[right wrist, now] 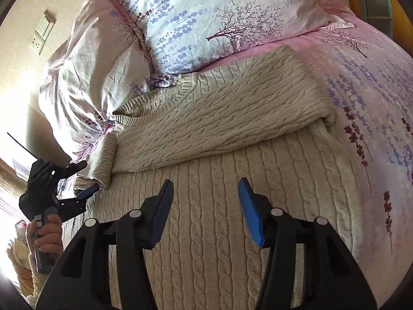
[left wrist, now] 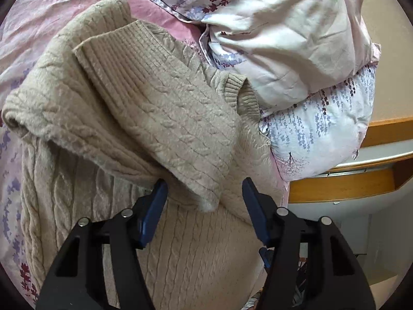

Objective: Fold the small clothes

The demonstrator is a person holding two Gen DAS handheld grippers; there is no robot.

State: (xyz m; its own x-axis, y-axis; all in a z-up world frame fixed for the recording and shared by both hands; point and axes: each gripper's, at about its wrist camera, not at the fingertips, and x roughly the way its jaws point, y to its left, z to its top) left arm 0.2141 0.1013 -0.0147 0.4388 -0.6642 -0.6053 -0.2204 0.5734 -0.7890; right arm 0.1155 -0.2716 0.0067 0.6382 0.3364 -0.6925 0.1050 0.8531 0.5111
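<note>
Both tongs wide: left gripper over sweater sleeve, right gripper apparently clear; pinch sleeve edge squarely.

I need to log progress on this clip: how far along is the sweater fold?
Done: one sleeve is folded across the sweater, which lies on the bed. In hand: nothing; the left gripper and right gripper are both open above the knit, the left one near the sleeve's cuff. Left: any second sleeve fold isn't visible, and the body isn't folded yet.
</note>
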